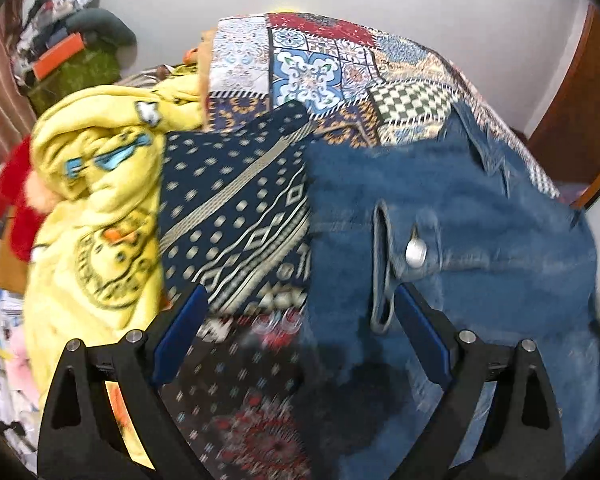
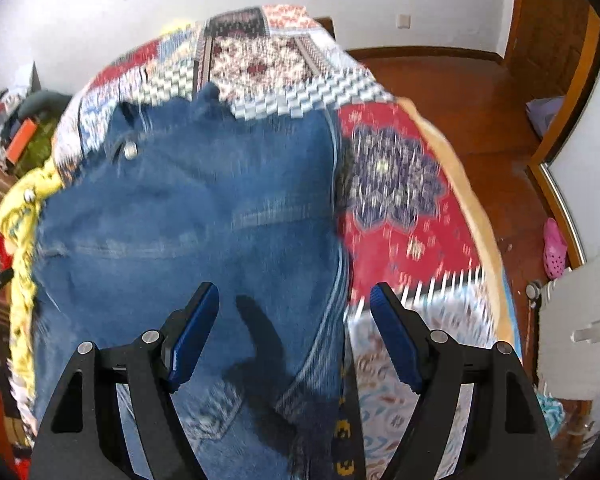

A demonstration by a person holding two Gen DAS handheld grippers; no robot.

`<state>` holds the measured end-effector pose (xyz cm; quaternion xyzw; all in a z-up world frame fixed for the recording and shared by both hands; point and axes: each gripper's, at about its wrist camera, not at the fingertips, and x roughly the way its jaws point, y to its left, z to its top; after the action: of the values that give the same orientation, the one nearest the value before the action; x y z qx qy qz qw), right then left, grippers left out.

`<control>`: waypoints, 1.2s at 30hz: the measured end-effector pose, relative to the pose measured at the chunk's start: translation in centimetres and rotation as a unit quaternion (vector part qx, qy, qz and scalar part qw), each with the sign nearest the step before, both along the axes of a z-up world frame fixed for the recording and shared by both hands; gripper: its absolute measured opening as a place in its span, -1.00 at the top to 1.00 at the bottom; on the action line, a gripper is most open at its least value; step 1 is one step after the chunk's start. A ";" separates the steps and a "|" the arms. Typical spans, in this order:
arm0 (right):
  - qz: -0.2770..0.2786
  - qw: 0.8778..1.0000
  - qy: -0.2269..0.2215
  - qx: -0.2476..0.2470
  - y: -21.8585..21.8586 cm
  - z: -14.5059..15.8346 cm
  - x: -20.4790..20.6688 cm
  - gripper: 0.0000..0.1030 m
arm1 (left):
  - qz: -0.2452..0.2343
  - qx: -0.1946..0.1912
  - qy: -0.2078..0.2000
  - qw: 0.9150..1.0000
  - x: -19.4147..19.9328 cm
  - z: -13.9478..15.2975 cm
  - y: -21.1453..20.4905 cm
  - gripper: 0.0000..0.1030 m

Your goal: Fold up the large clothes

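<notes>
Blue jeans (image 2: 188,216) lie spread on a patchwork bedspread (image 2: 400,220), their metal waist button (image 1: 415,252) showing in the left wrist view. My left gripper (image 1: 300,320) hovers open above the jeans' (image 1: 480,232) left edge, where they meet a navy patterned cloth (image 1: 236,208). Nothing is between its blue pads (image 1: 182,332). My right gripper (image 2: 294,296) also stands open, above the jeans' right seam, with no cloth pinched between its fingers. Both views are blurred by motion.
A yellow printed garment (image 1: 96,208) is bunched at the bed's left side. Behind it is a pile of clutter (image 1: 68,60) against the wall. To the right of the bed are a wooden floor (image 2: 480,92), a pink shoe (image 2: 554,248) and a white door (image 2: 580,320).
</notes>
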<state>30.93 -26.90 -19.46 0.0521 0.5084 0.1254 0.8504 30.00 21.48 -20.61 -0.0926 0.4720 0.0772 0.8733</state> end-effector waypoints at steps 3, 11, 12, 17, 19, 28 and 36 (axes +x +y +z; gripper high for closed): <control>-0.006 1.000 -0.005 0.010 -0.4 0.6 1.6 -0.46 | -0.004 -0.022 0.006 1.000 2.6 -0.6 0.7 -0.84; -0.020 0.998 0.024 0.055 -0.5 -1.5 7.5 -0.38 | -0.005 -0.135 0.030 0.990 8.3 -4.6 2.9 -0.83; -0.019 0.998 0.029 0.059 -0.4 -1.8 8.1 -0.25 | -0.002 -0.149 0.032 0.988 8.9 -5.1 3.2 -0.79; -0.025 0.995 0.062 0.069 0.1 -4.0 10.7 0.49 | 0.008 -0.247 0.039 0.968 11.4 -7.9 4.6 -0.19; -0.029 0.995 0.067 0.070 0.4 -4.4 11.1 0.65 | 0.014 -0.258 0.025 0.966 11.7 -7.9 4.8 0.41; 0.001 0.998 -0.016 0.064 3.3 1.8 12.8 0.85 | 0.012 -0.155 -0.032 0.987 10.4 -2.0 3.7 0.85; 0.002 0.999 -0.046 0.014 5.7 1.5 14.6 0.85 | 0.010 -0.068 -0.031 0.997 10.8 -1.0 3.1 0.85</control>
<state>45.50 -21.22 -17.97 0.0574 0.4669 0.1369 0.8718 40.82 24.62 -21.64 -0.1594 0.4483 0.0508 0.8781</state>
